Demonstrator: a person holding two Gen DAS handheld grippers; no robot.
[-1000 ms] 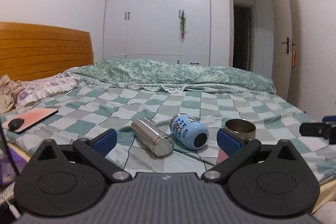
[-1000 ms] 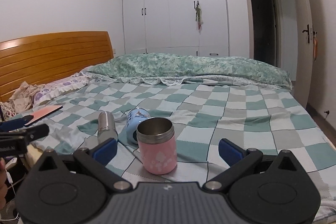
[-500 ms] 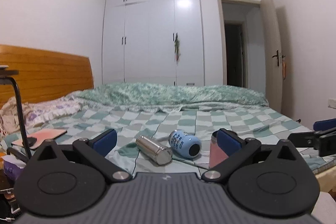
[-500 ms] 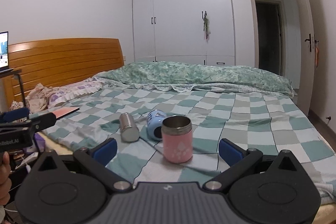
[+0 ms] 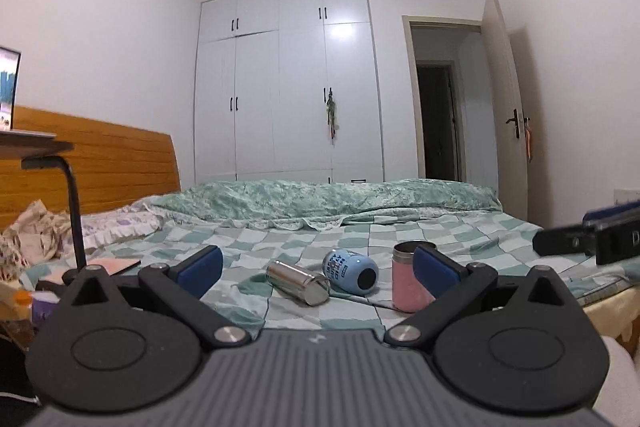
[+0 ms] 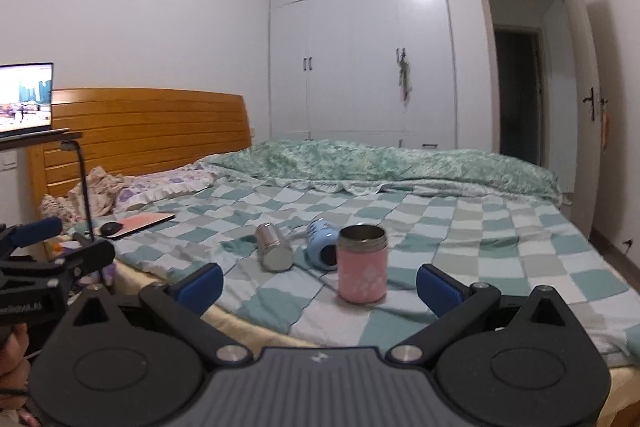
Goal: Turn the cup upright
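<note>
A pink cup (image 6: 362, 265) with a steel rim stands upright on the checked bedspread (image 6: 500, 239) near the bed's front edge; it also shows in the left wrist view (image 5: 407, 277). A light blue cup (image 5: 351, 271) lies on its side beside it, mouth toward me, also in the right wrist view (image 6: 323, 249). A steel cup (image 5: 298, 282) lies on its side to the left, also in the right wrist view (image 6: 273, 251). My left gripper (image 5: 318, 269) is open and empty, short of the bed. My right gripper (image 6: 320, 285) is open and empty, short of the pink cup.
A wooden headboard (image 6: 148, 135) stands at the left. A laptop on a stand (image 6: 26, 103) is at the far left. A pink pad with a mouse (image 6: 140, 221) lies on the bed. A folded green quilt (image 6: 400, 163) lies at the back. White wardrobe and open door behind.
Both grippers have pulled back and away from the bed, so the cups look smaller and farther. The cups have not moved. Both grippers stay open.
</note>
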